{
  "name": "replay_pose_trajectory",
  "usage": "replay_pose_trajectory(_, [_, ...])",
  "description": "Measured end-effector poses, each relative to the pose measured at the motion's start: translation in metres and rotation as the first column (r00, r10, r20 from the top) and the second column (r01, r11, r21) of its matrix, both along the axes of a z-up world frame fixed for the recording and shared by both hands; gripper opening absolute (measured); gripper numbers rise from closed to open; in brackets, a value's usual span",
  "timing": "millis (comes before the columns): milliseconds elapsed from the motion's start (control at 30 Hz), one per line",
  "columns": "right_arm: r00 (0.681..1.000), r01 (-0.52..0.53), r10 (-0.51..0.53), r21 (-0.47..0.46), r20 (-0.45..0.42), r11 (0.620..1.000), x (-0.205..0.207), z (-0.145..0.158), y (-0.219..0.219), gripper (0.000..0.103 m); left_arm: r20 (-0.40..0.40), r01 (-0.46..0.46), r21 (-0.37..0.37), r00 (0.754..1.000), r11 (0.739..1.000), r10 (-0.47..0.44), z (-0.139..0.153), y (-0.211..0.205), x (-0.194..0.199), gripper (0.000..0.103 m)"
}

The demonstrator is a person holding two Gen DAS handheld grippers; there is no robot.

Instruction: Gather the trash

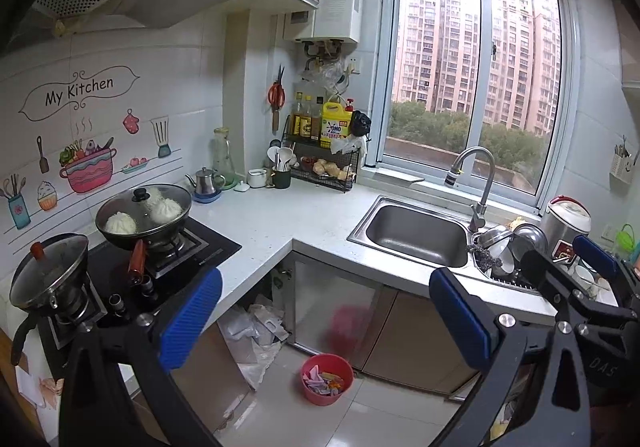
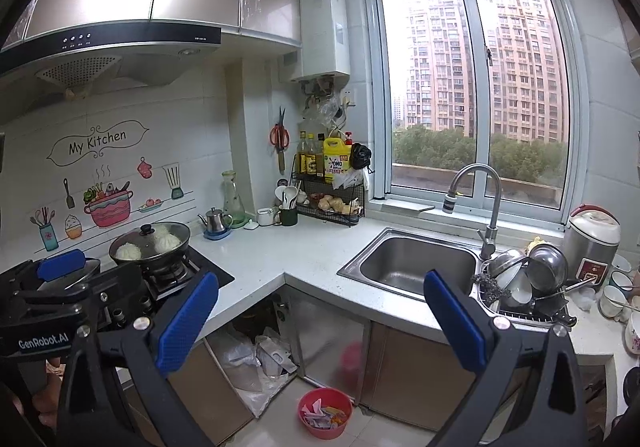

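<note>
A small red bin stands on the tiled floor in front of the sink cabinet, holding several crumpled paper and wrapper scraps. In the right wrist view the same bin and its scraps lie low at centre. My left gripper is held high above the floor with its blue pads wide apart and nothing between them. My right gripper is likewise open and empty. Each gripper shows at the edge of the other's view: the right, the left.
A white L-shaped counter carries a gas stove with a lidded pan of buns and a pot. A steel sink, dish rack and rice cooker sit right. Plastic bags fill the open corner under the counter.
</note>
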State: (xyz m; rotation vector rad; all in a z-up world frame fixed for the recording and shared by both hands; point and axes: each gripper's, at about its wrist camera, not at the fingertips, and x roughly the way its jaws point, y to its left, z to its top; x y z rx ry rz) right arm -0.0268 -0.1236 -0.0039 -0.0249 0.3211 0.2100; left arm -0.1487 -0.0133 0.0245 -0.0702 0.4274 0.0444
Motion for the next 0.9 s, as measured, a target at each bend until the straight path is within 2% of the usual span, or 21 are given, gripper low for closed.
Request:
replay_pose_trajectory(200, [1.000,-0.001,0.001,0.008,0.001,1.000,-0.002,0.001,-0.001,0.102,-0.004,-0.009,0.025,1.000,1.000,0.009,0.000,-0.007,0.000,0.103])
replay_pose_trajectory(900, [1.000,0.007,-0.007,-0.006,-0.023,1.000,-0.005,0.001,0.005,0.102,-0.041,0.006,0.013,0.999,1.000,-0.005,-0.005,-0.013,0.004,0.103])
